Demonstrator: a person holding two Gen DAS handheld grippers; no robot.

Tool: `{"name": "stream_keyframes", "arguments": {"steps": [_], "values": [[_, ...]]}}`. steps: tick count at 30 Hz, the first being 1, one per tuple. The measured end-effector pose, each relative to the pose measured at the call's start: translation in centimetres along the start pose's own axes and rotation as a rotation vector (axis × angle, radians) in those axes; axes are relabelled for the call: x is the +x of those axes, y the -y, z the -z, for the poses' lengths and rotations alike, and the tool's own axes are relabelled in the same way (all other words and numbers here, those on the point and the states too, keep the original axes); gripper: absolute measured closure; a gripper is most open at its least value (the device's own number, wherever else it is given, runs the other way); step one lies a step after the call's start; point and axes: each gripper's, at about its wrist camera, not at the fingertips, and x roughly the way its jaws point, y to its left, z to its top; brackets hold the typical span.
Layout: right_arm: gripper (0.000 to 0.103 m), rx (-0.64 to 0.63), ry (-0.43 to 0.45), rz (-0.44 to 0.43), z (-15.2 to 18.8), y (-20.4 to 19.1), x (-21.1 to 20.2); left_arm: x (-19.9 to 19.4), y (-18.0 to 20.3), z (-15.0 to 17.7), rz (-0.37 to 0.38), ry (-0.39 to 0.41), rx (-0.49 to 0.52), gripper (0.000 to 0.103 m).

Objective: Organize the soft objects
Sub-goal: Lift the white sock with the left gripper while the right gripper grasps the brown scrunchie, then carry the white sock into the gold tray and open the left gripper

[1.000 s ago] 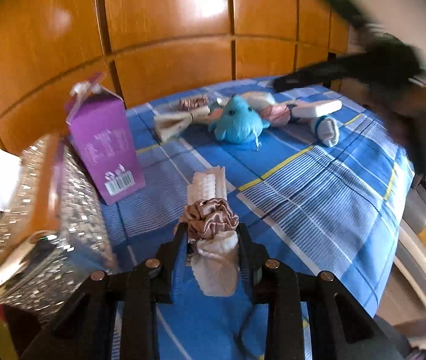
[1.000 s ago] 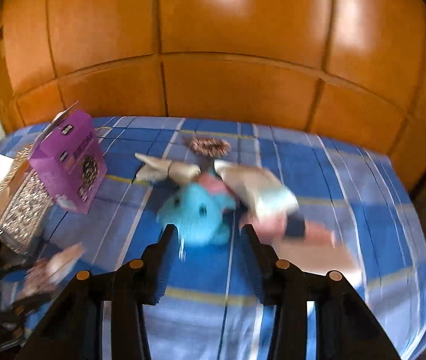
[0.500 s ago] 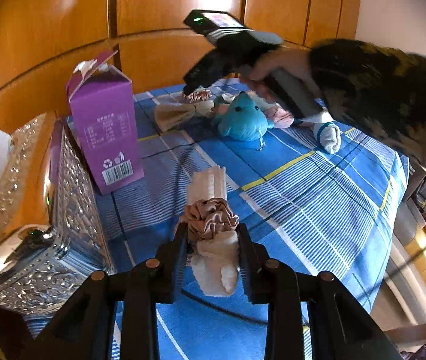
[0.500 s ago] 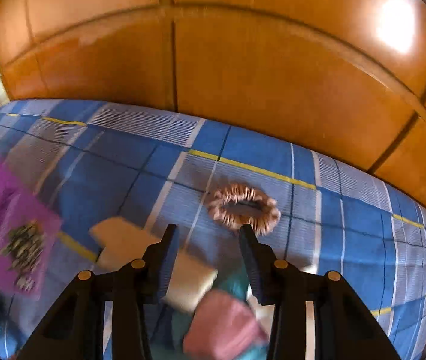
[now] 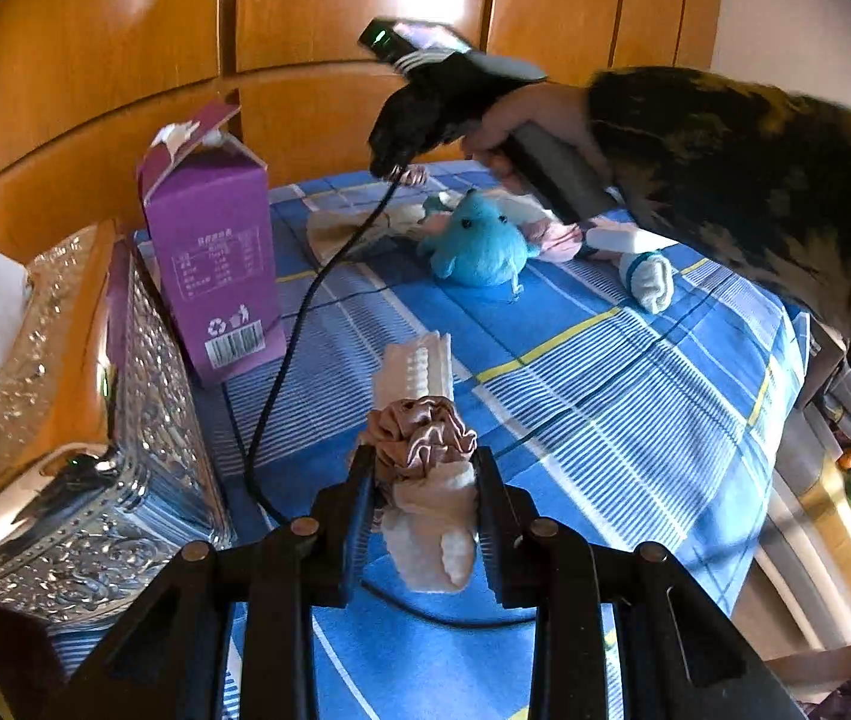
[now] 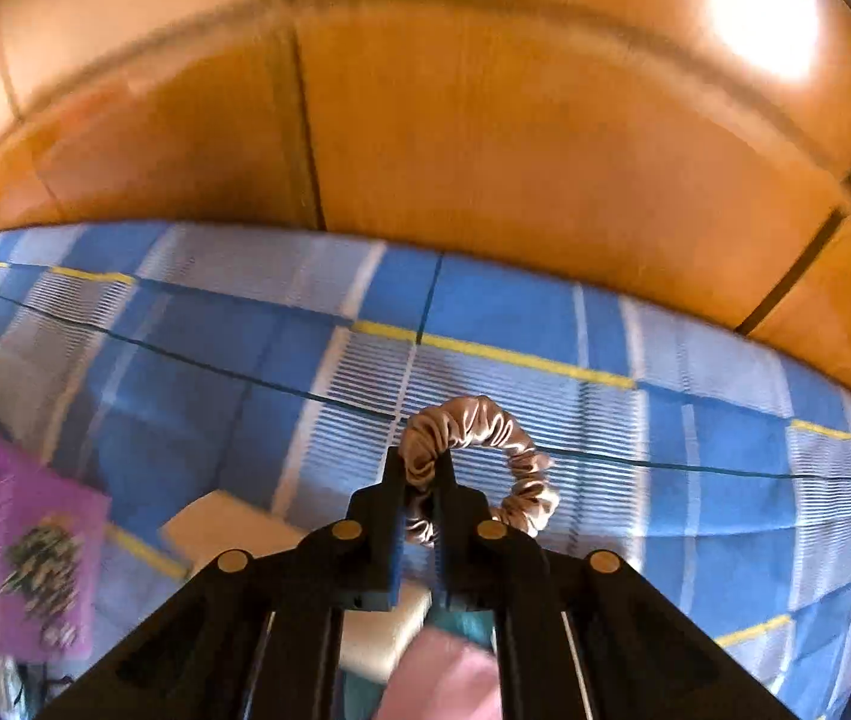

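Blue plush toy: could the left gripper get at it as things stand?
Probably not yet. The left gripper is shut on a rolled sock with a scrunchie, so it has no free jaws, though bare bedspread lies between it and the blue plush toy.

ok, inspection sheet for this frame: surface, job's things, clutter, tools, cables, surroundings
Surface: blue plaid bedsheet.
Job's things: blue plush toy, rolled sock, cream sock with scrunchie around it, second scrunchie.
Clutter: purple carton, silver tissue box.
Tools: left tool shut on cream sock; right tool shut on second scrunchie.
Cables: black cable trailing across sheet.
Surroundings: wooden panels behind.
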Motion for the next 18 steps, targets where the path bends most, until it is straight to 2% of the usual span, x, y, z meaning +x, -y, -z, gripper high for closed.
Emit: {"name": "stream_keyframes", "arguments": {"steps": [2, 6, 10, 12, 15, 18], "values": [[0.097, -0.015, 0.044, 0.008, 0.8, 0.0, -3.0, -1.0, 0.3, -0.2, 0.013, 0.022, 0.009, 0.072], [0.097, -0.049, 0.057, 0.048, 4.1, -0.1, -7.6, -3.8, 1.0, -0.9, 0.061, 0.075, 0.016, 0.072], [0.097, -0.075, 0.025, 0.123, 8.1, 0.2, -9.4, -7.7, 1.2, -1.8, 0.13, 0.131, 0.021, 0.072], [0.097, -0.061, 0.019, 0.136, 10.6, 0.1, -10.1, -9.9, 0.9, -2.8, 0.141, 0.171, 0.022, 0.072], [0.097, -0.03, 0.033, 0.109, 13.7, -0.6, -11.6, -11.2, 0.3, -5.0, 0.145, 0.216, 0.003, 0.072], [0.097, -0.019, 0.043, 0.07, 17.1, -2.6, -13.3, -10.3, -0.1, -8.5, 0.13, 0.215, -0.001, 0.072]]}}
